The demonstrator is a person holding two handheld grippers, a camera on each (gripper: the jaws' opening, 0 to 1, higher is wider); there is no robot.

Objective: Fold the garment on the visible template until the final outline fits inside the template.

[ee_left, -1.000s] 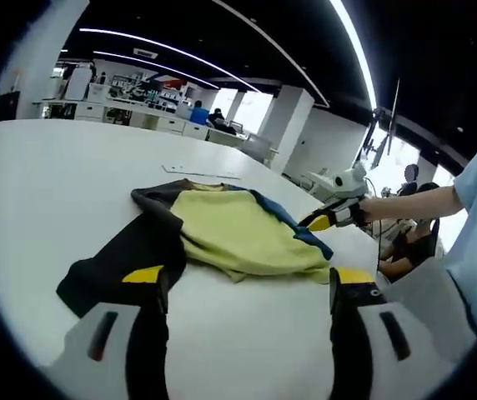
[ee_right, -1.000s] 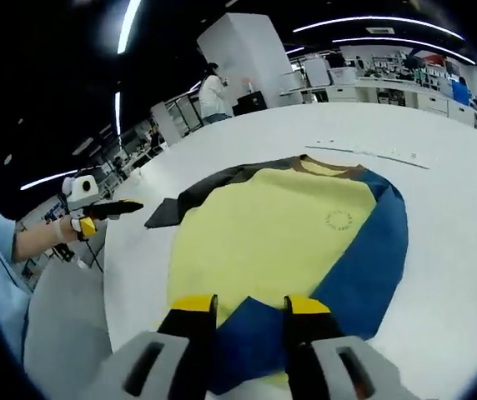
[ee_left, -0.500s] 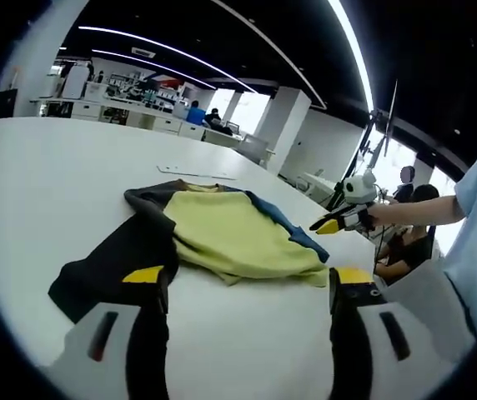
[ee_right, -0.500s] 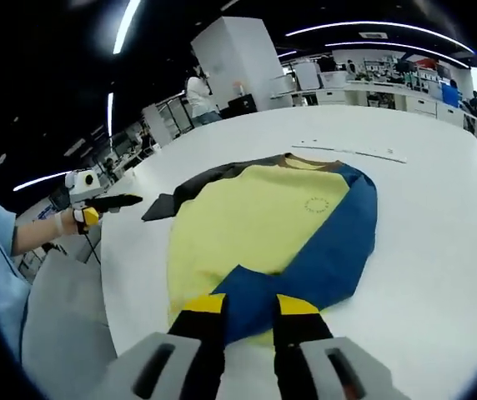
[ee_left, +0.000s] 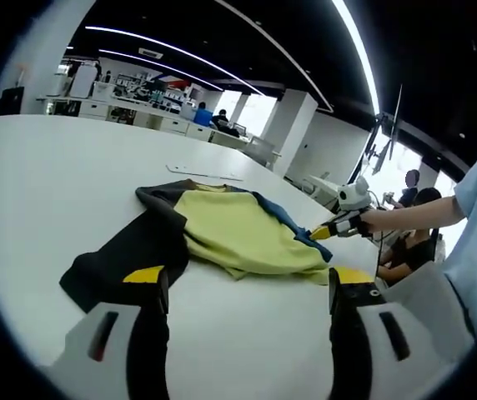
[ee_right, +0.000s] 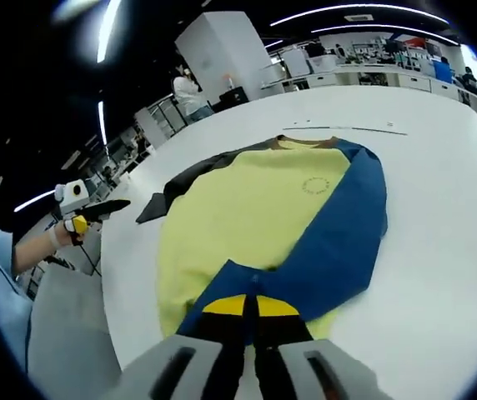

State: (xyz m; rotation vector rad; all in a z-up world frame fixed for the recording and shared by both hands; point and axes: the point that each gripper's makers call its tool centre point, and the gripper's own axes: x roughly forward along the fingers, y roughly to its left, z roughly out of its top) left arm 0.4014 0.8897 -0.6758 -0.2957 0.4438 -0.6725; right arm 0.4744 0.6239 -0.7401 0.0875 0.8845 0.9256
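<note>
Garment [ee_right: 255, 217] hem under right tool [ee_right: 249, 307]

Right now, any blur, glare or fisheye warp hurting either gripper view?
Left gripper view: garment sharp, white table evenly lit without harsh glare, ceiling light strips bowed by the fisheye. Right gripper view: garment sharp, table edge curved, right gripper tips slightly soft.

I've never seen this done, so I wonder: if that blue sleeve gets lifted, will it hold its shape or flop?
Probably flop: the blue sleeve already lies bent across the yellow shirt. It looks thin and light, so it should drag easily over the smooth table.
</note>
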